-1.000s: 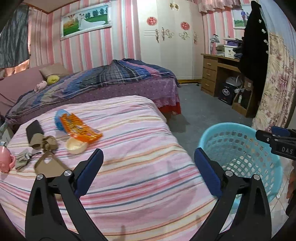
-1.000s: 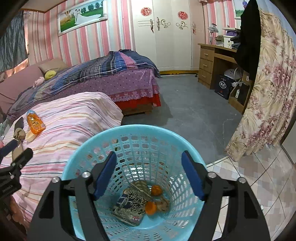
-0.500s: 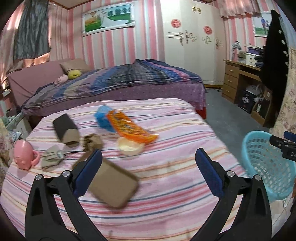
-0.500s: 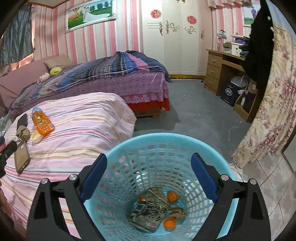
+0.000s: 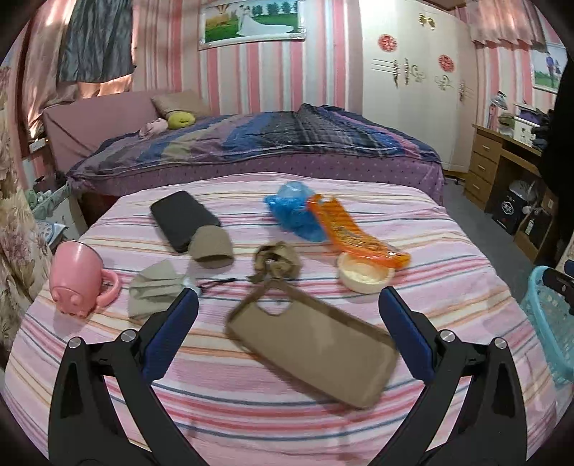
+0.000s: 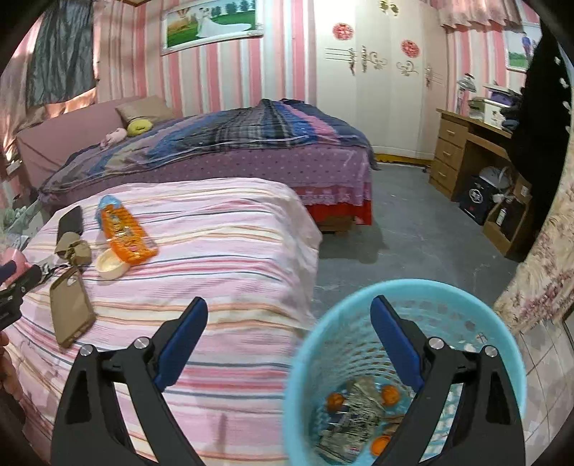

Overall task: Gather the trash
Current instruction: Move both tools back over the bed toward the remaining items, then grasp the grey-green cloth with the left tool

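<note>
Light: dim, even indoor light with a pinkish cast
Blur: basket (image 6: 405, 376) between the right tongs smeared
Edges: fisheye bend, black corners

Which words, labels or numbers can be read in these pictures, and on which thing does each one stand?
None can be read.
Orange wrapper: has print, too blurred.
Crumpled packet in the basket: has print, too blurred.
Black box by the desk: light mark, too small.
Red ornaments on the wardrobe: their signs are too small to read.
</note>
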A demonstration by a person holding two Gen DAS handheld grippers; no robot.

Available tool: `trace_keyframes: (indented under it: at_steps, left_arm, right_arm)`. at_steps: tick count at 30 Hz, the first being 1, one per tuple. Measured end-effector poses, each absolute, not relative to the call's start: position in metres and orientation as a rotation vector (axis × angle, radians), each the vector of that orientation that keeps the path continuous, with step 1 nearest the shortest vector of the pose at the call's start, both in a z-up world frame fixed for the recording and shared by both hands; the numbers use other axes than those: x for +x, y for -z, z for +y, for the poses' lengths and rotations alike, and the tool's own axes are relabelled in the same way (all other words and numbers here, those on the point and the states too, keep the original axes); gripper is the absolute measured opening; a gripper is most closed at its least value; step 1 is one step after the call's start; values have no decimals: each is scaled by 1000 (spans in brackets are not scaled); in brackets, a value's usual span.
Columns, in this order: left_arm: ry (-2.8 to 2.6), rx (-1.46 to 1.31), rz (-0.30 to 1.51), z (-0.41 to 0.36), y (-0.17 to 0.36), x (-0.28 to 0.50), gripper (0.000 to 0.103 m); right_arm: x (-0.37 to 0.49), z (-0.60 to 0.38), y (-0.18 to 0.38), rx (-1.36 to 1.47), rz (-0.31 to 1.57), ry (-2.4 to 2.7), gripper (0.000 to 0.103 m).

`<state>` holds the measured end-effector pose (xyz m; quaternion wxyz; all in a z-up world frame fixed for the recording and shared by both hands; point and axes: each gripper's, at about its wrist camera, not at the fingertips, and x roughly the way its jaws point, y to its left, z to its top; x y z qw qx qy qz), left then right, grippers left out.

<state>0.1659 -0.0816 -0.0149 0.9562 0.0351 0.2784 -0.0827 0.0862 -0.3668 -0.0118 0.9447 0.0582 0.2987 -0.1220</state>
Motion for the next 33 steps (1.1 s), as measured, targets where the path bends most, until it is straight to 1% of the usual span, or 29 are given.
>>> trace_keyframes:
  at_steps: [8,11,16,23,26,29,33]
  left_arm:
    - [93,120,574,-47,25,191,97]
    - [87,98,597,-32,27,199,97]
    - [65,41,632,-6,31,213,97]
    - [44,1,721,16,49,233,97]
    - [55,-32,767,22,58,240,97]
    - [56,-66,807,28,64,249,97]
    - [54,-115,850,35,71,261,97]
  right_arm:
    - [107,-329,7,83,610,184,90]
    - [123,-317,2,74,620,163,93]
    - [150,-289,1,41,610,130,93]
    - [176,-271,11,15,651,110,95]
    - [180,-266,14,1,651,122,95]
    - [182,-263,20,-4,661,136,98]
    - [188,-265,27,6,695,143,98]
